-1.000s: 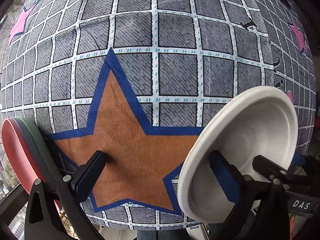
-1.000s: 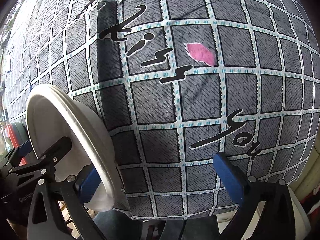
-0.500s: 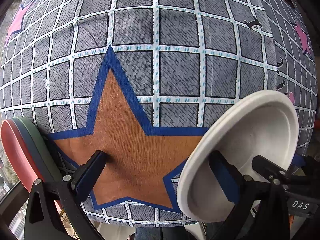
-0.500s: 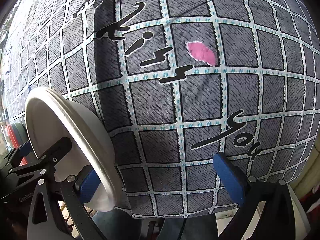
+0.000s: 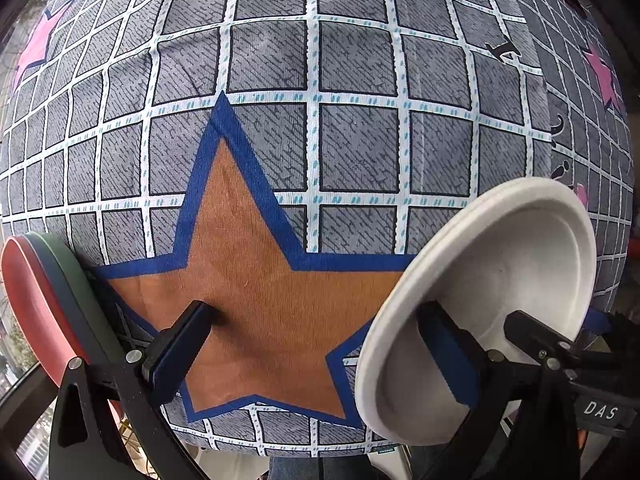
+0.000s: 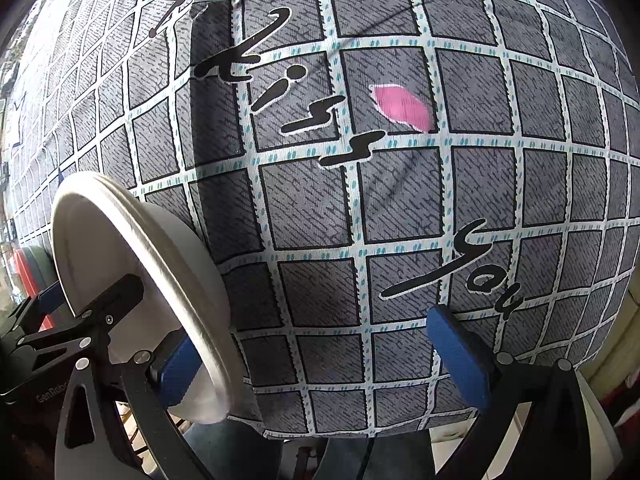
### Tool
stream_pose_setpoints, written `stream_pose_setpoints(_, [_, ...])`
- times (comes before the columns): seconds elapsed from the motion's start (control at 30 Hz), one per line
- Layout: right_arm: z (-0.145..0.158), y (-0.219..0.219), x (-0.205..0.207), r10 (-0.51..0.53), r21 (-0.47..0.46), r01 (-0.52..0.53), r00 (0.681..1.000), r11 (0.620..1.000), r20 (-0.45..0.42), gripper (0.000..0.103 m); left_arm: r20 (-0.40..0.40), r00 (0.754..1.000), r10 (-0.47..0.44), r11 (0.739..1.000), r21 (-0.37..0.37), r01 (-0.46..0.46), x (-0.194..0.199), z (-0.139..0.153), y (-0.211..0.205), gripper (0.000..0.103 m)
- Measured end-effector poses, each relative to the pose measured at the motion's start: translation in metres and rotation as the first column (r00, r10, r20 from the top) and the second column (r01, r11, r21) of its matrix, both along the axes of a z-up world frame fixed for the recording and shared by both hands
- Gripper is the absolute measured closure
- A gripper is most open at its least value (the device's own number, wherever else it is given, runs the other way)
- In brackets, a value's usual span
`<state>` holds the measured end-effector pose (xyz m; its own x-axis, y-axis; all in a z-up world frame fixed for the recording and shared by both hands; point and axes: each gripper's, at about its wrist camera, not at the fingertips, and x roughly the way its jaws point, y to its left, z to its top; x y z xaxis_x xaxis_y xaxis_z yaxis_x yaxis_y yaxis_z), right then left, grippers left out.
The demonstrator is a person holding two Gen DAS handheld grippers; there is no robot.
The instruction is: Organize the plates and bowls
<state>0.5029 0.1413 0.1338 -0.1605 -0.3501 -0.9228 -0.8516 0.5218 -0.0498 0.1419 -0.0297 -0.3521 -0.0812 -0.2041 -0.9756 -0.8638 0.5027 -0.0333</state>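
A white plate (image 5: 480,304) stands on edge between my two grippers; it also shows in the right wrist view (image 6: 132,280). My left gripper (image 5: 320,344) is open, its right finger (image 5: 448,356) against the plate's hollow face. My right gripper (image 6: 316,352) is open, its left finger (image 6: 176,372) at the plate's back. A stack of red, blue and green plates (image 5: 48,296) stands on edge left of the left gripper. The fingers of both grippers rest close to the cloth.
A grey checked cloth (image 5: 352,140) with an orange star (image 5: 256,288) fills both views; the right wrist view shows its "kiss you" lettering (image 6: 304,104). A floor strip shows below the cloth's edge (image 6: 360,456).
Almost nothing has moved. The views shift only slightly; the white plate and both grippers keep their places.
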Motion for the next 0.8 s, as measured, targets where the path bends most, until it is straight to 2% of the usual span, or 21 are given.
stream_pose_setpoints(0.8, [0.007,-0.026,-0.015,-0.025,0.016,0.025,1.000,1.000,0.010,0.000,0.006,1.000,-0.001,1.000,0.004,0.001,-0.001,0.005,-0.001,0.000])
